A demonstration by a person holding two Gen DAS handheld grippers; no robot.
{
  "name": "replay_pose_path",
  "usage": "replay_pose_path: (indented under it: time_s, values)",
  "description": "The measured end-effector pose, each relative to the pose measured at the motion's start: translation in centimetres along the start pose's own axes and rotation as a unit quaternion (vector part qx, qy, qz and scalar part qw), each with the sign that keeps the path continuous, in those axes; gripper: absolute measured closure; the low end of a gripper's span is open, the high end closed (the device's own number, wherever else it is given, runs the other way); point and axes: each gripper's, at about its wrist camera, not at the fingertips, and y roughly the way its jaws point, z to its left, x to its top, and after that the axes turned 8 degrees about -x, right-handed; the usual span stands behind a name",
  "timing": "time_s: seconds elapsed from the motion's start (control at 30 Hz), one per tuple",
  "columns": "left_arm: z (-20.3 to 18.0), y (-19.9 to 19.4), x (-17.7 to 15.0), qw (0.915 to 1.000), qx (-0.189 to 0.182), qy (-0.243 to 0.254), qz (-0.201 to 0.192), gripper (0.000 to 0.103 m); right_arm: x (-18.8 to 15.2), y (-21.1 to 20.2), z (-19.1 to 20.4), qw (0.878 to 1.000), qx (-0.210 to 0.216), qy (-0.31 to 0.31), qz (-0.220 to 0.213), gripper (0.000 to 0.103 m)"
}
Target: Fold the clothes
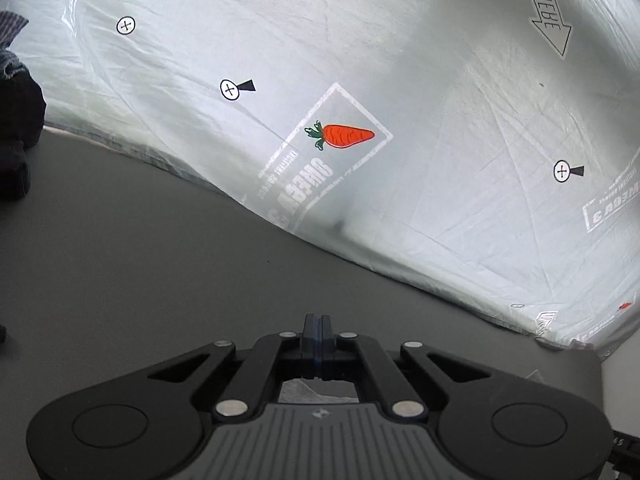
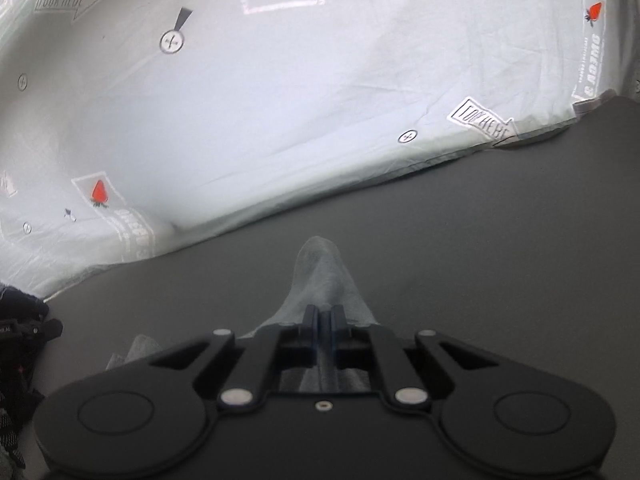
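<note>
The garment [image 1: 360,80], a pale printed cloth with carrot marks, lies spread on the grey table [image 1: 140,260] and fills the far part of both views. In the right wrist view a small peak of the same pale cloth [image 2: 320,272] rises from between the fingers of the right gripper [image 2: 324,316]; its jaws are together and clamped on this fold. The left gripper [image 1: 317,324] has its jaws fully together too. A bit of pale cloth shows under its body, but whether the fingertips hold cloth cannot be told.

The step looks like the start of a fold: an edge of the garment is pinched near the table's front. The next move probably calls for lifting this edge and carrying it over the garment, both hands level.

Both grippers point down at a slant toward the table, with the garment beyond them. Dark clothes [image 1: 16,120] lie beside the garment.
</note>
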Motion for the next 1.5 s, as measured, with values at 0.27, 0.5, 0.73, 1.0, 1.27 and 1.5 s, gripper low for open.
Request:
replay_pose_path:
  time_s: [0.27, 0.5, 0.73, 1.0, 1.27, 1.5]
  values:
    - [-4.7, 1.3, -2.4, 0.9935, -0.026, 0.076, 0.081, 0.045, -1.6, 1.7, -0.3, 0.995, -0.084, -0.054, 0.016, 0.066]
    - [-4.9, 2.2, -7.0, 0.9876, 0.014, 0.076, 0.137, 0.030, -2.4, 1.1, -1.9, 0.999, -0.037, -0.004, 0.037, 0.042]
    - [-4.9, 2.5, -9.3, 0.9830, 0.057, 0.124, 0.123, 0.103, -5.1, 1.8, -4.2, 0.993, 0.013, 0.043, 0.113, 0.028]
    - [-1.9, 2.7, -6.8, 0.9837, 0.129, 0.086, 0.091, 0.103, -6.5, 0.6, -7.2, 0.980, 0.052, 0.133, 0.137, 0.028]
    - [0.1, 1.4, -6.5, 0.9908, 0.049, 0.034, 0.121, 0.070, -6.5, 1.0, -6.8, 0.990, 0.052, 0.053, 0.120, 0.013]
    - [-0.1, 2.5, -7.6, 0.9813, -0.024, 0.033, 0.188, 0.053, -6.8, 2.9, -6.3, 0.985, 0.115, 0.024, 0.126, 0.000]
